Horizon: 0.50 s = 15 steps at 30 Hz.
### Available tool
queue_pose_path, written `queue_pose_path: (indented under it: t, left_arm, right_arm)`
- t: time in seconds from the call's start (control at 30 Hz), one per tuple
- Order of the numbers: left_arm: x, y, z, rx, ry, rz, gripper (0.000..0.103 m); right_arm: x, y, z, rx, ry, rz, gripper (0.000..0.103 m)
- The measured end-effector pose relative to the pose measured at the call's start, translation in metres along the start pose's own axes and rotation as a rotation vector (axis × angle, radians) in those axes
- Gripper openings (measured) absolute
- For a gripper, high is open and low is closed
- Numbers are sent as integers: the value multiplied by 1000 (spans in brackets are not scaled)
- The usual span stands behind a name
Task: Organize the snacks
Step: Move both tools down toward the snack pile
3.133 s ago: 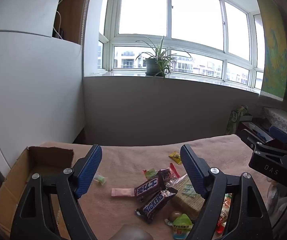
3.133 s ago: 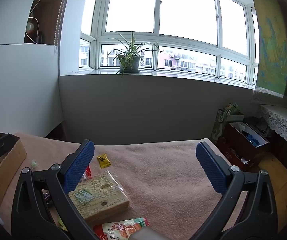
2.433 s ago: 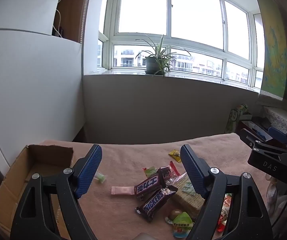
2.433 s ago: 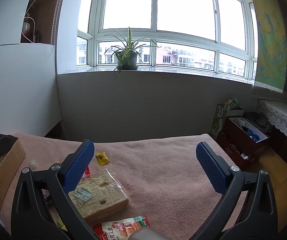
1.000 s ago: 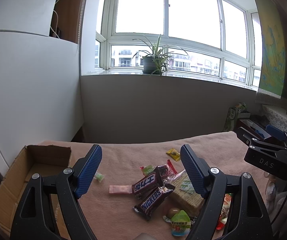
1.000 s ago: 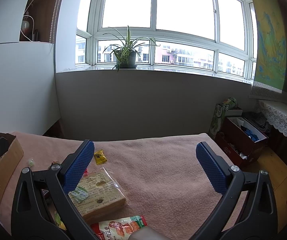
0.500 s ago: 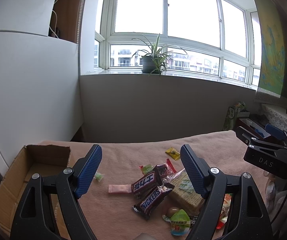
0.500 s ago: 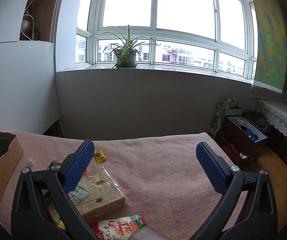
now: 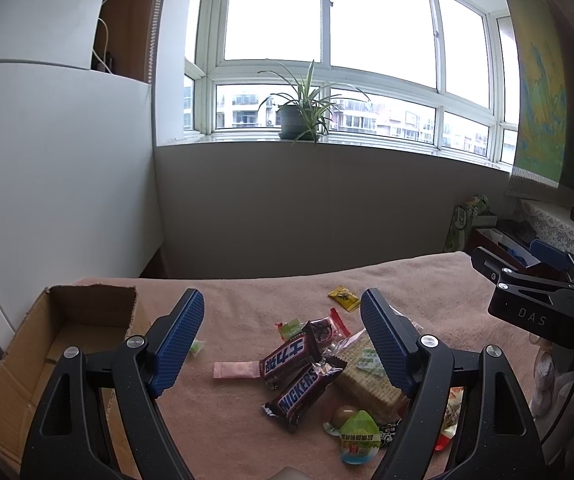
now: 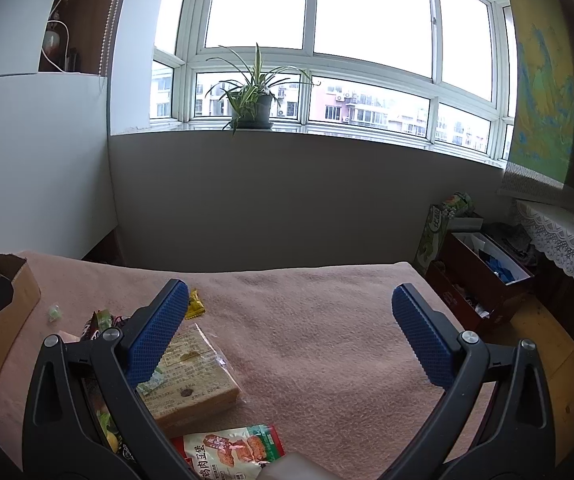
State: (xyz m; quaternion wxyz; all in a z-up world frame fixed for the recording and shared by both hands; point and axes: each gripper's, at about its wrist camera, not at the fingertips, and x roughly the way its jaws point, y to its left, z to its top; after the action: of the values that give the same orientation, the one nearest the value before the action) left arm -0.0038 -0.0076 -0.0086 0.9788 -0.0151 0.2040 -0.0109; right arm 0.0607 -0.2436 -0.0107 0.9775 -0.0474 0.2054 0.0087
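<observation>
Pink cloth covers the surface [image 9: 247, 420], where the snacks [image 9: 307, 372] lie heaped at lower centre of the left view, with a cardboard box [image 9: 67, 344] at lower left. The left tool [image 9: 283, 344] hangs spread wide and empty above the heap. The right tool [image 10: 291, 336] is likewise spread and empty, a wafer pack [image 10: 191, 376] beside its left finger.
</observation>
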Motion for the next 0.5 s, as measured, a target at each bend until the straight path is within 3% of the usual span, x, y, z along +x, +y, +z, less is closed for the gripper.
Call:
queue_pose_path:
  t: [0.17,0.37,0.5]
  left_arm:
    - [4,4,-5,-2,29,-11,81]
    - [11,13,-13,-44,86,-51,81]
    - [10,15,-17,-44,103,-63,81]
  right_arm:
    - [8,-12,-3,-18,46,23,103]
    - [28,-35,-14,17,186,165,103]
    - [32,-43,-26,12,231,192,103]
